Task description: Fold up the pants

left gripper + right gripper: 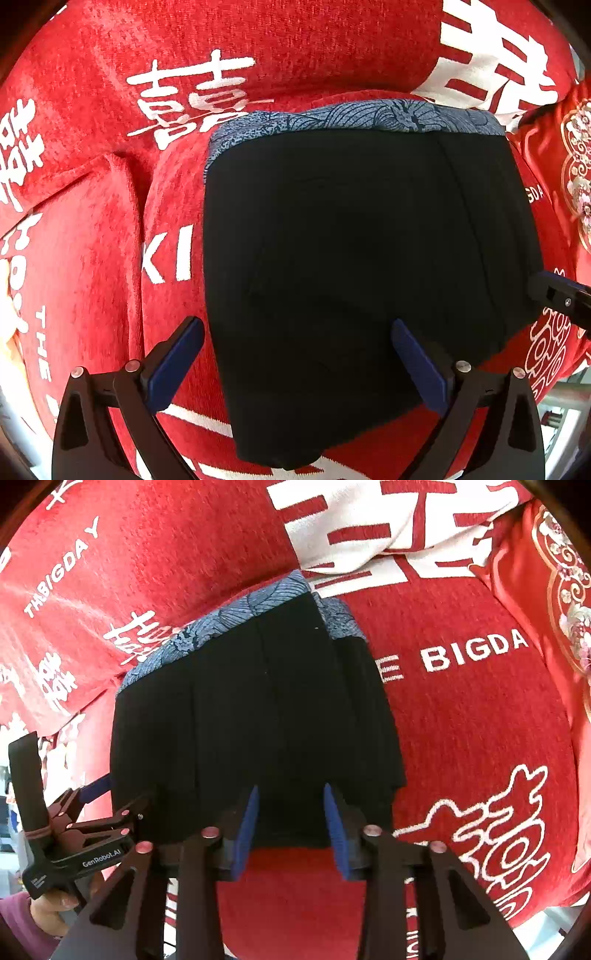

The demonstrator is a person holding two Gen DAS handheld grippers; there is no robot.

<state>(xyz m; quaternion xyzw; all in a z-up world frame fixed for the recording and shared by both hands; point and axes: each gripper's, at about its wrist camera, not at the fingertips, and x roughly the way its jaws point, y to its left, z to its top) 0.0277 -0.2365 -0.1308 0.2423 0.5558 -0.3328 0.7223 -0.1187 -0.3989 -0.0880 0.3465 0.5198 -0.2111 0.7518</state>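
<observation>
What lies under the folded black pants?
The black pants rest on a blue patterned fabric whose edge shows along their far side, over the red printed cover. How far the blue fabric extends beneath is hidden.

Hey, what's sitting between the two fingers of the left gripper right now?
The left gripper is open, and between its blue fingers lies the near part of the folded black pants, resting on the red cover. The left wrist view shows it.

pants (354, 258) on blanket (92, 240) | cushion (569, 177) right of pants
</observation>
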